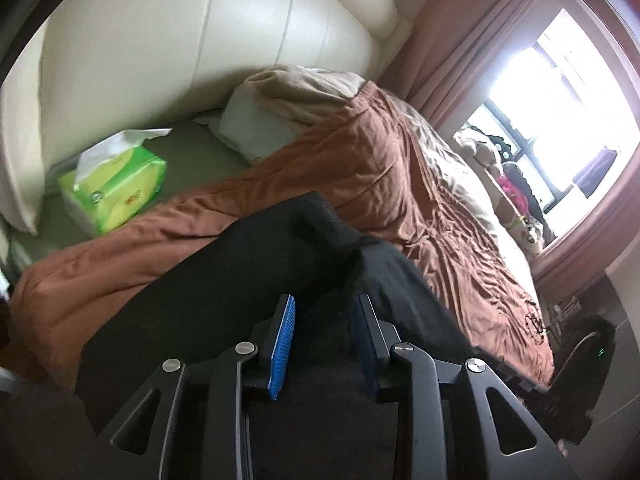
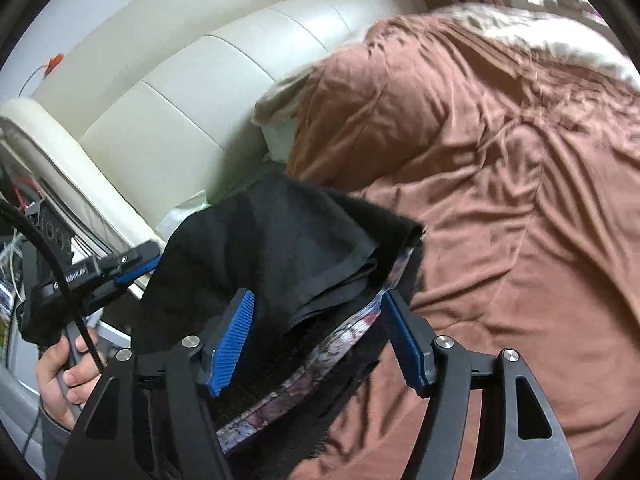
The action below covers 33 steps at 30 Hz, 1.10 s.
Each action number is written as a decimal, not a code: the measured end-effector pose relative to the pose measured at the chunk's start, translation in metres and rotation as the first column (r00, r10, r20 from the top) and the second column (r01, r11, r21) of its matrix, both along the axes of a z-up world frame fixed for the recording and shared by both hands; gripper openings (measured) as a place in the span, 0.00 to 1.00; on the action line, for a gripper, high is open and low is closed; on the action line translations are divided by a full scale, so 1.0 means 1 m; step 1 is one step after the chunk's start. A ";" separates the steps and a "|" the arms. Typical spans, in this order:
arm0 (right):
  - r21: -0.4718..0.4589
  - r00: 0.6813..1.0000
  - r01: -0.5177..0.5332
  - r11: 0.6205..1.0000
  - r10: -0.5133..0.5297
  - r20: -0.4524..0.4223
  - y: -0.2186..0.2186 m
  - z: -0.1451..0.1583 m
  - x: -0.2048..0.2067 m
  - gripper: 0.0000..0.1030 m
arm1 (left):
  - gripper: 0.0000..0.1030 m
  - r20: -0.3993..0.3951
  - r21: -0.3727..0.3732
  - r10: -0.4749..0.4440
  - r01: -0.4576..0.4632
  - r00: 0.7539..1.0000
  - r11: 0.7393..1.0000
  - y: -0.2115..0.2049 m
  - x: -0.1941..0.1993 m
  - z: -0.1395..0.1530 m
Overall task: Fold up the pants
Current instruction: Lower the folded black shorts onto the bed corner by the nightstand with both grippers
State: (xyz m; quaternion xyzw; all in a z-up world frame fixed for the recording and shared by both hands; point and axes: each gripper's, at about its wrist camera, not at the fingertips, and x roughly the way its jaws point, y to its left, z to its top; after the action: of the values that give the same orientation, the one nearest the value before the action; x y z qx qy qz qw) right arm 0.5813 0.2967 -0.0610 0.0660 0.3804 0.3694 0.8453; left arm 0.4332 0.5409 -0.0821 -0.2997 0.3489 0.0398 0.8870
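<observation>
A brown blanket point(image 1: 360, 168) covers the bed ahead of both grippers and spreads off to the right of the right gripper point(image 2: 318, 334). Beyond it, a cream padded headboard point(image 1: 160, 40) stands at the far side. The black pants point(image 1: 248, 272) lie bunched on the blanket directly in front of the left gripper point(image 1: 324, 324) and reach back under its fingers; from the right wrist camera the same pants point(image 2: 272, 248) are heaped between and just past the right gripper's fingers, with a patterned band point(image 2: 320, 364) showing along their near edge. A green tissue box point(image 1: 116, 188) sits ahead and to the left of the left gripper, near the headboard. Both grippers have their blue pads point(image 2: 236, 336) spread apart, holding nothing, with cloth lying in the gaps.
</observation>
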 end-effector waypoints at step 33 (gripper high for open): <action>-0.202 0.981 -0.153 0.967 0.173 0.086 0.050 -0.006 0.012 0.27 | 0.25 -0.086 -0.048 0.076 -0.080 0.993 0.996 0.020 -0.080 -0.041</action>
State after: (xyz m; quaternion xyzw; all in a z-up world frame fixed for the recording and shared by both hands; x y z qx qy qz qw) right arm 0.5929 0.3465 -0.0674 -0.0675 0.3749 0.4017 0.8328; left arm 0.3535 0.5604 -0.1233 -0.3340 0.3748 0.0779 0.8613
